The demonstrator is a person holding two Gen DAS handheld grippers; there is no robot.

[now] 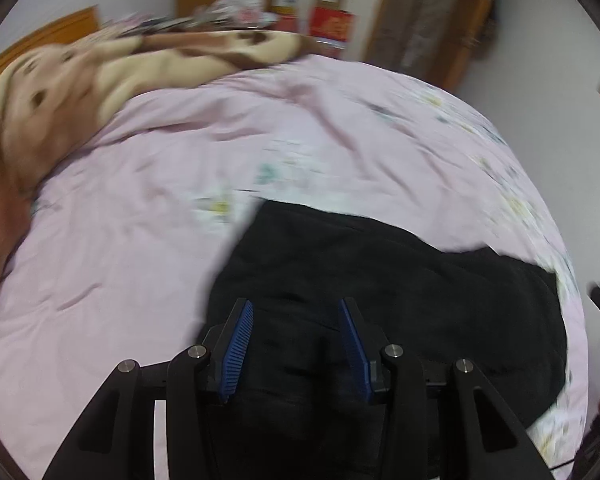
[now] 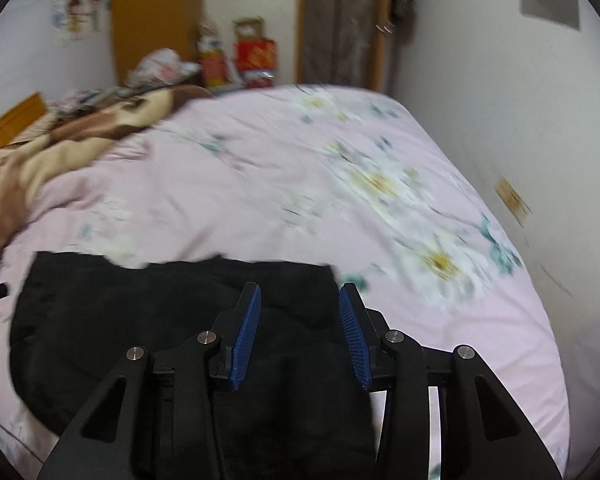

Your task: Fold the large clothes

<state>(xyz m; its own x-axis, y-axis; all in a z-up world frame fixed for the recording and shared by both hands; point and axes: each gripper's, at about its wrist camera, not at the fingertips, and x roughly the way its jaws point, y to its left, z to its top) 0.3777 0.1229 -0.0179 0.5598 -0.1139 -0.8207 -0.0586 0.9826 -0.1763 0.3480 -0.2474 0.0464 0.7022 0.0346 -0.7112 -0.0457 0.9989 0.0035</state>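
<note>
On the bed (image 1: 140, 240), over a pink floral cover (image 2: 340, 168), a black garment (image 1: 380, 280) lies spread flat at 6 o'clock in both wrist views. Left gripper (image 1: 296, 312) hangs above it, jaws parted, nothing between the blue pads. Right gripper (image 2: 299, 296) likewise: jaws released and empty. A brown-and-cream blanket (image 1: 100, 76) is heaped at 10 o'clock.
</note>
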